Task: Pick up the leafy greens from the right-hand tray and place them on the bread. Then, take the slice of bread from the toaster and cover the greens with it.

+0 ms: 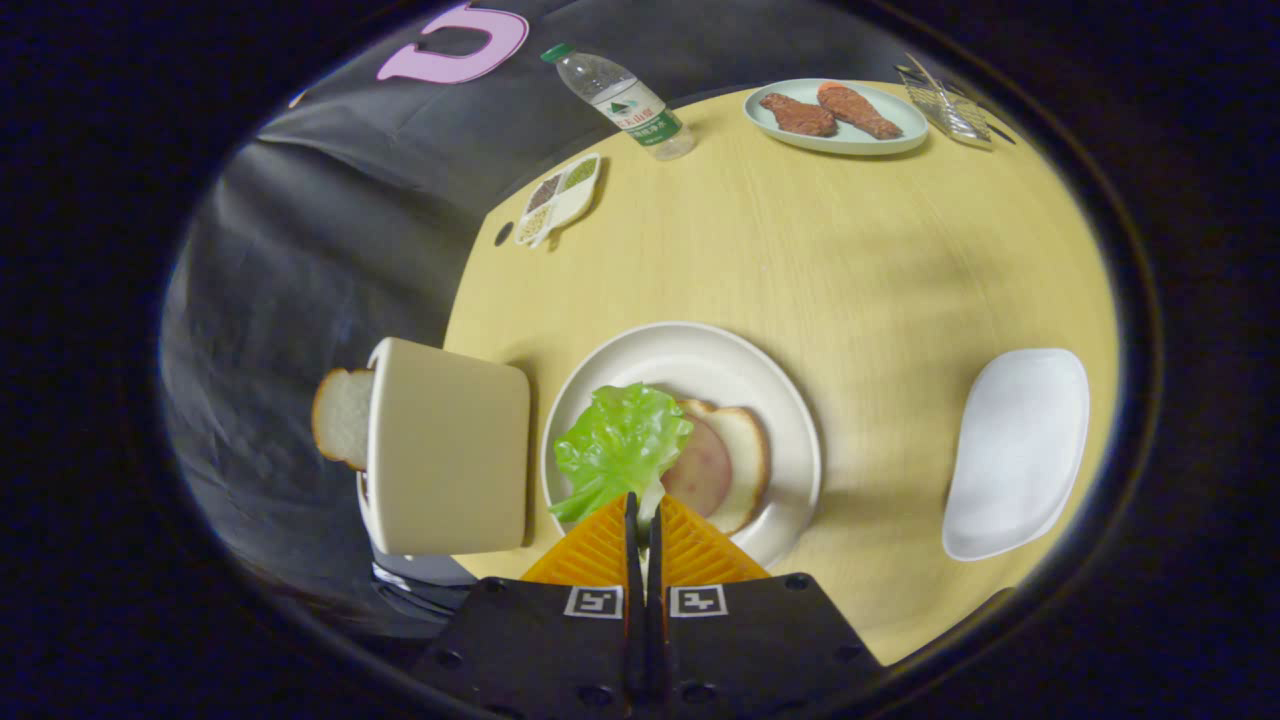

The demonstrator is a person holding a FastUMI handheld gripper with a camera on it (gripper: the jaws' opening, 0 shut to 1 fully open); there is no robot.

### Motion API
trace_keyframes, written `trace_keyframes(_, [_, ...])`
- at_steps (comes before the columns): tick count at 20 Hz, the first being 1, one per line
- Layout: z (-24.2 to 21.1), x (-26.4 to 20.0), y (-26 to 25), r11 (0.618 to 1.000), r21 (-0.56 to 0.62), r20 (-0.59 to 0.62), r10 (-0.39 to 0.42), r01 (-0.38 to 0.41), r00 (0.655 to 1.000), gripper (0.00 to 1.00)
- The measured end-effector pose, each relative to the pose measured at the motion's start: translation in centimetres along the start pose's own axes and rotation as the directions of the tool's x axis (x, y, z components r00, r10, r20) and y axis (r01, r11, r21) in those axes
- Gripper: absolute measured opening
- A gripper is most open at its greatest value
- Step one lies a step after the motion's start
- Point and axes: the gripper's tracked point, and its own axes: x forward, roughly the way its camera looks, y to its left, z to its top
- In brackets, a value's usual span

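Two fingers of the gripper (643,520) stand almost together, only a thin slit between them, and the pale stem end of the leafy greens (620,447) sits pinched in that slit, so both fingers appear to press on the leaf. Just ahead of the fingertips the greens spread out over the near side of the round plate (790,420), hanging above or resting on it; which of the two cannot be told from here. Beside the leaf on that plate lies the bread (745,450) with a pink round of ham (698,468) on top, and the leaf overlaps the ham's edge without yet covering it. To one side of the plate, just apart from its rim, stands the toaster (450,447), with the second slice of bread (342,415) sticking out of its slot. On the other side, well apart, is the white tray (1015,450), now bare. Beyond, across the table (850,250), are a water bottle (622,100), a small divided dish (560,197) and a plate of fried pieces (835,115). By my judgement the first step is near its end: the greens are carried and almost in place. Next, the leaf needs centring over the ham and bread, a low release, then a turn toward the toaster slice.
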Motion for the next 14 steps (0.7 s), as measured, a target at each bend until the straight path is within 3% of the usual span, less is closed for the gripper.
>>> trace_keyframes(8, [0.0,0.5,-3.1,0.990,-0.018,0.021,-0.143,0.143,0.990,0.08])
trace_keyframes(9, [0.3,0.4,-3.2,0.989,-0.015,0.026,-0.150,0.150,0.988,0.22])
trace_keyframes(14, [0.2,-1.0,-3.2,0.983,0.021,0.027,-0.182,0.181,0.983,0.61])
